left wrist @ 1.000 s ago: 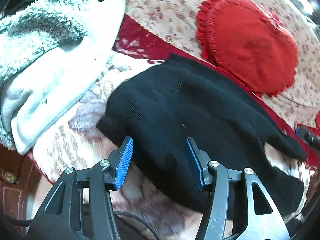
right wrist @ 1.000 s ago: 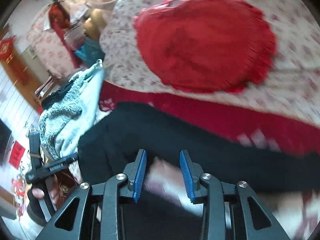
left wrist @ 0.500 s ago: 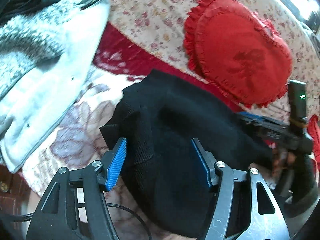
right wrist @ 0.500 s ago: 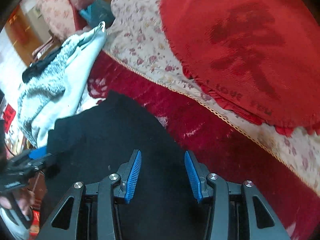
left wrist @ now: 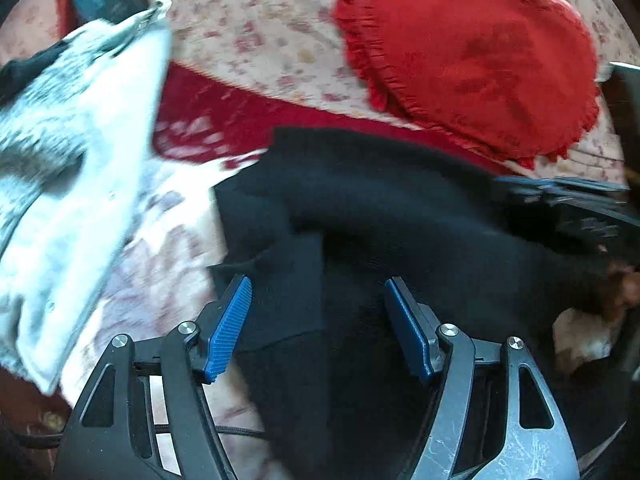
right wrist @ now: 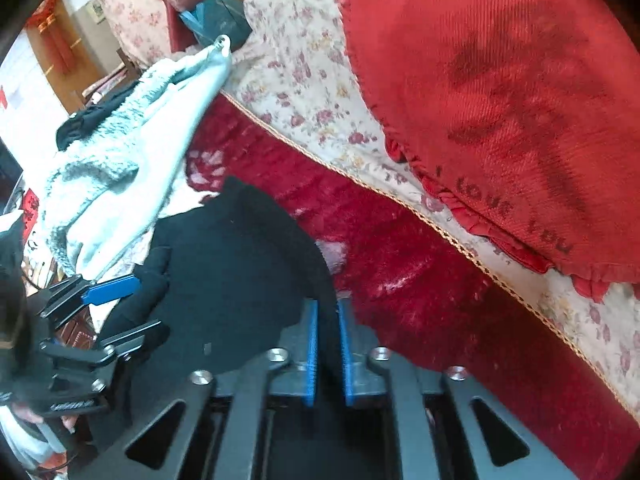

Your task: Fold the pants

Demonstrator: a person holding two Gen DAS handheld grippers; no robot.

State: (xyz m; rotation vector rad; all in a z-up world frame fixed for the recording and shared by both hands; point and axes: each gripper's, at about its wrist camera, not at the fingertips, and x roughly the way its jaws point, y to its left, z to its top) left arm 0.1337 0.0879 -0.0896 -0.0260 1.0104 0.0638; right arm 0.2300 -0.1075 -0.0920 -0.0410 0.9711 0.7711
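Observation:
The black pants (left wrist: 380,208) lie bunched on the floral bedspread, partly folded over. In the left wrist view my left gripper (left wrist: 318,320) is open, its blue pads on either side of a fold of the black cloth. In the right wrist view my right gripper (right wrist: 327,344) is shut on the right edge of the black pants (right wrist: 236,264), with a strip of cloth pinched between the blue pads. The left gripper (right wrist: 116,308) also shows open at the left of that view. The right gripper shows blurred at the right edge of the left wrist view (left wrist: 560,196).
A red heart-shaped cushion (left wrist: 472,56) (right wrist: 516,92) lies at the back right on the floral cover. A white and grey fleece garment (left wrist: 68,168) (right wrist: 132,168) lies at the left. A dark red blanket (right wrist: 420,280) runs under the pants.
My right gripper has closed on the edge of the pants. My left gripper has stayed open and pushed further over the cloth. The pants have bunched more.

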